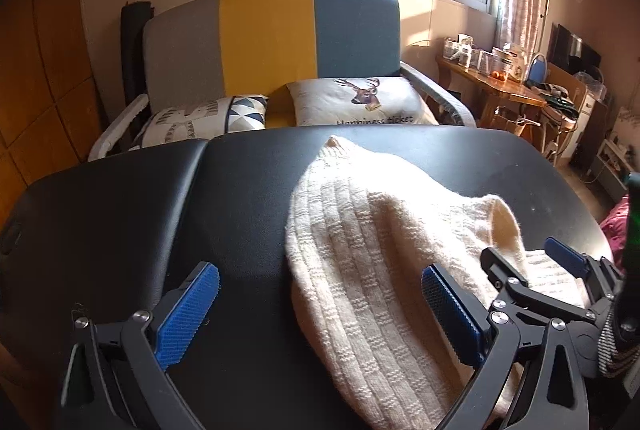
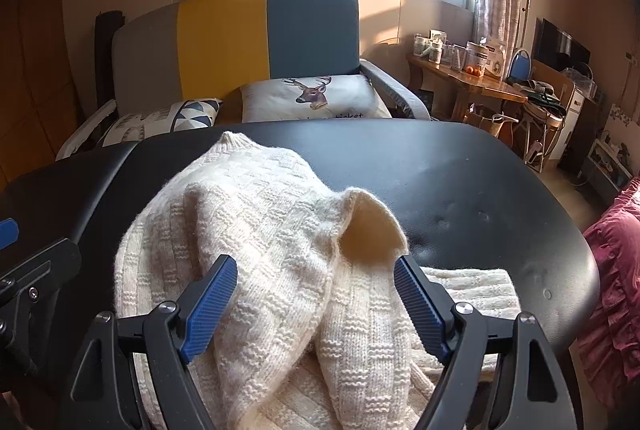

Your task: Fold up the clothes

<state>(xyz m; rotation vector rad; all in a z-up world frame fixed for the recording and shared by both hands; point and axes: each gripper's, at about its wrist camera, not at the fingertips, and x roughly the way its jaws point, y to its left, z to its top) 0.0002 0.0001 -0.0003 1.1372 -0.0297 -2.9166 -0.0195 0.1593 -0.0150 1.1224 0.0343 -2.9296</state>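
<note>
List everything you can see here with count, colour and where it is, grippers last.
sweater: one, cream knit, heaped on the table, cuff opening standing up
table: one, black padded, under the sweater
sofa: one, grey, yellow and blue, behind the table
cushions: two, white, one with a deer print, one with blue triangles, on the sofa
wooden desk: one, brown, cluttered, by the window
left hand-held gripper: one, black with blue pads, open, over the sweater's left edge
right hand-held gripper: one, same colours, open, straddling the sleeve

Both wrist views sit low and close over the black padded bench (image 1: 120, 222), facing the grey-yellow-blue sofa (image 2: 224, 41) they share.
</note>
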